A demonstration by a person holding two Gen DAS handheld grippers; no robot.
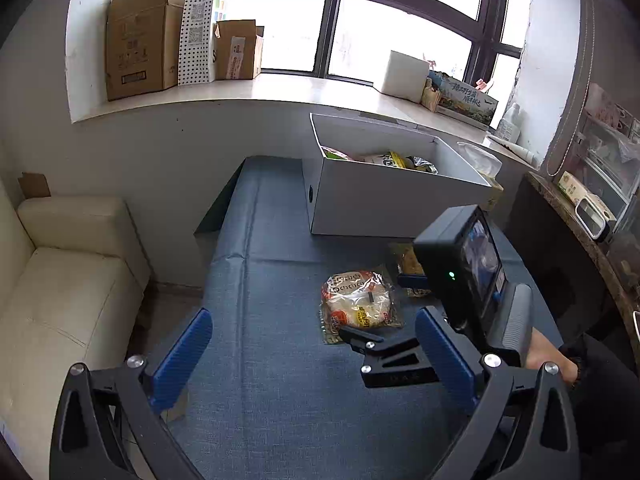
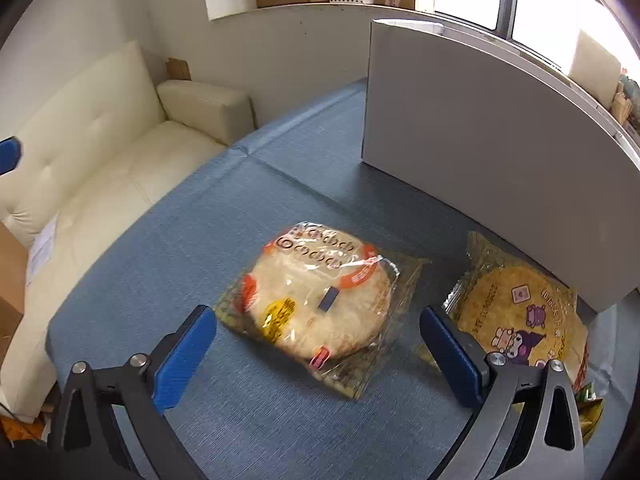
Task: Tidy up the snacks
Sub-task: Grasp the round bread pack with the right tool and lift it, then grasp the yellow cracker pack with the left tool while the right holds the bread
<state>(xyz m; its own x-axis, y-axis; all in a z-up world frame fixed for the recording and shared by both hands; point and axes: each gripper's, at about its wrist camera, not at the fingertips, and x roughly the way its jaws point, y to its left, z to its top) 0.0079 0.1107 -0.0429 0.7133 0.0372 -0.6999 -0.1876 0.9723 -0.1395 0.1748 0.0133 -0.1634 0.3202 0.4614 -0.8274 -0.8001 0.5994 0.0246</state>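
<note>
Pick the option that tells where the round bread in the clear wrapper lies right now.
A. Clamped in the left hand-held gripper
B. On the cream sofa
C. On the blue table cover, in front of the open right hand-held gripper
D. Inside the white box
C: the round bread in its clear plastic wrapper lies flat on the blue fabric table cover, ahead of the open right hand-held gripper, outside the white cardboard box.

Cream sofa beside white wall, bright window above.

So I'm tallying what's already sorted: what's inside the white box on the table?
In the left wrist view the white box holds several snack packets: a green one, a pale yellow-striped one and a silvery one. Its walls hide anything lower; the right wrist view shows only its outside.
</note>
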